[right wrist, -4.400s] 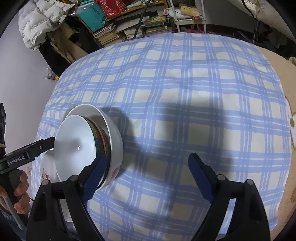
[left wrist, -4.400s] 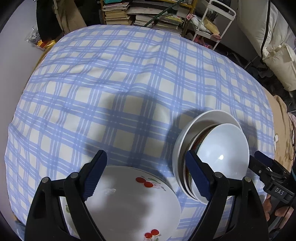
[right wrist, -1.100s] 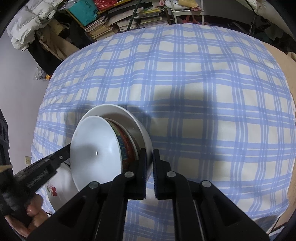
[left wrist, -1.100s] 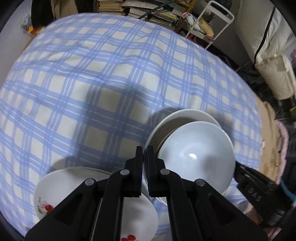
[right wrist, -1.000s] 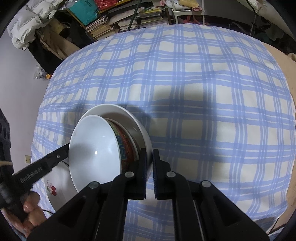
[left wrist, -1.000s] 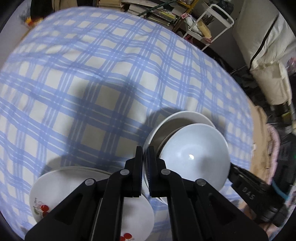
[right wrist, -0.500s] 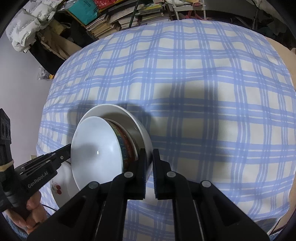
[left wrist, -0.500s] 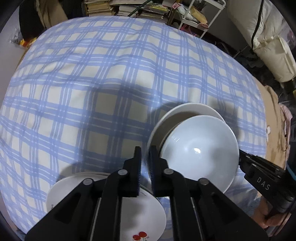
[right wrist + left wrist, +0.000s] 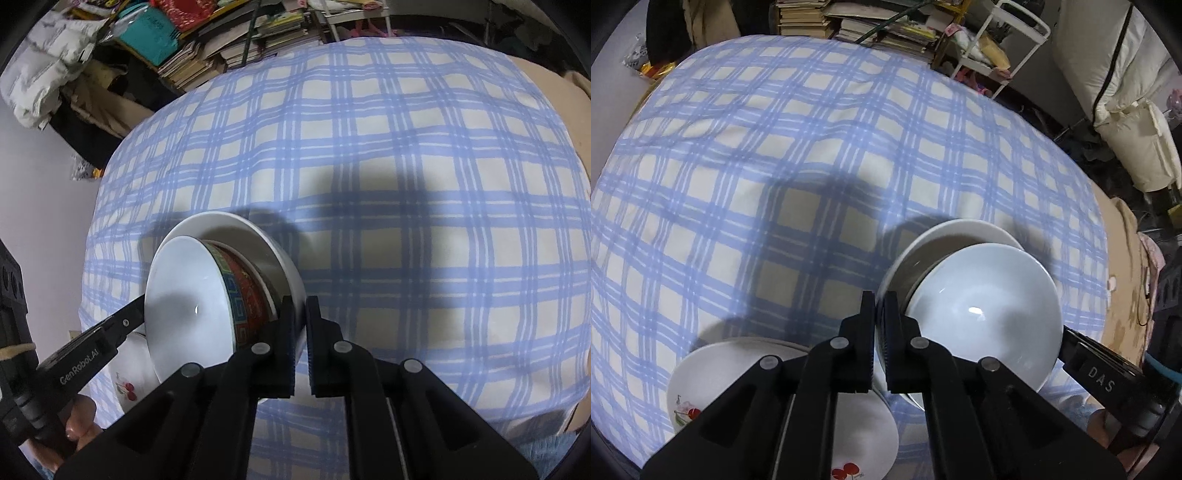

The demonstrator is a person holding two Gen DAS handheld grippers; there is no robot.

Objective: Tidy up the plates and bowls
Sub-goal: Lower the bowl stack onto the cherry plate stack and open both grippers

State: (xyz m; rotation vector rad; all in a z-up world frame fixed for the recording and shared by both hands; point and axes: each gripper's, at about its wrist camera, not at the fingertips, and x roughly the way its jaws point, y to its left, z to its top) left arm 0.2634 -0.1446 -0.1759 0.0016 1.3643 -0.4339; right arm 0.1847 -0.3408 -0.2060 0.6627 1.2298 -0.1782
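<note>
Blue-and-cream checked tablecloth [image 9: 798, 140]; white bowl [image 9: 184, 302] banded red and teal; white plate [image 9: 713, 384] bears red cherries.

Two matte black handheld grippers are showing angular linkage arms studded with round silver pivot screws. The left gripper [image 9: 880, 306] is carrying flat, ridged pads, its side lettered "GenRobot.AI" in white. The right gripper [image 9: 300, 314] is bearing white "DAS" lettering on its flank, and a tan band is wrapping the left unit's boxy black body.
</note>
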